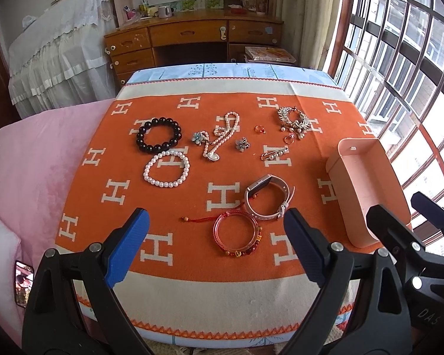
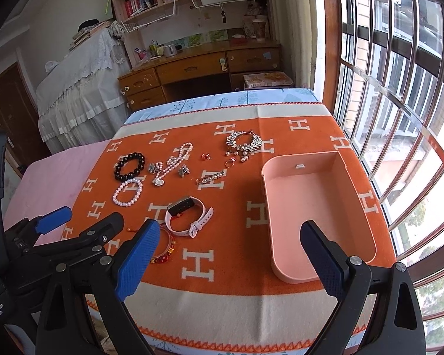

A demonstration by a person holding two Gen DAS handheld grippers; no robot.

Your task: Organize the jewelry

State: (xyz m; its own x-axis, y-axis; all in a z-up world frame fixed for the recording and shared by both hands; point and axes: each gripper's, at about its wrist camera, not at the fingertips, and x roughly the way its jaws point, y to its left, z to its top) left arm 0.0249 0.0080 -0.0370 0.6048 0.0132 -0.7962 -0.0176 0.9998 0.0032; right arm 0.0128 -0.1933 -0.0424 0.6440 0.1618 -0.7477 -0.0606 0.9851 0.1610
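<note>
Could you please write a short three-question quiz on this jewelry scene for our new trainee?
1. True or false: the pink tray already holds some jewelry.
2. Which piece lies nearest the left gripper? A) the black bead bracelet B) the pink bangle C) the silver leaf bracelet
3. Fill in: both the left gripper and the right gripper are ____ and hold nothing.

Key:
1. False; the tray's inside is bare, and all pieces lie on the orange cloth.
2. B; the bangle lies between its blue fingertips in the left wrist view.
3. Open.
</note>
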